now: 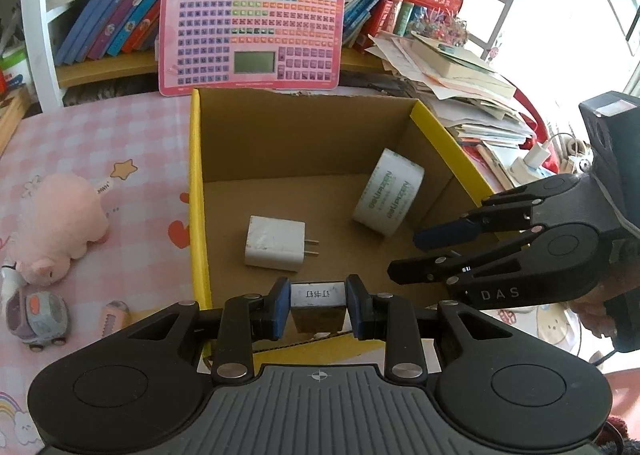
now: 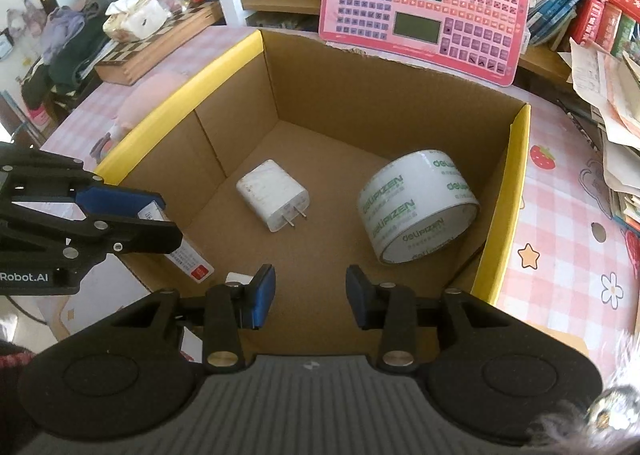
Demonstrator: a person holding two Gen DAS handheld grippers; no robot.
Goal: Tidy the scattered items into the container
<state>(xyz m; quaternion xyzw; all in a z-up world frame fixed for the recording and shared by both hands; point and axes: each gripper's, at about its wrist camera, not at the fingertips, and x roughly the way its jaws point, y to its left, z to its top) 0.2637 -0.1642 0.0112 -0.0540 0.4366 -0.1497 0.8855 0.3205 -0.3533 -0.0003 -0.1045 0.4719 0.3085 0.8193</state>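
The left gripper (image 1: pixel 318 301) is clamped on a small staple box (image 1: pixel 318 305), its blue pads pressing both sides, held just above the near edge of the cardboard box (image 1: pixel 304 143). The right gripper (image 2: pixel 310 297) hangs over the same box with its jaws apart and nothing between them. On the box floor beyond the staple box lies a white charger plug (image 1: pixel 275 243), prongs toward the right, and further right a roll of tape (image 1: pixel 387 193) leans near the right wall. Outside, to the left, a pink plush pig (image 1: pixel 60 225) rests on the checked tablecloth (image 1: pixel 120 143).
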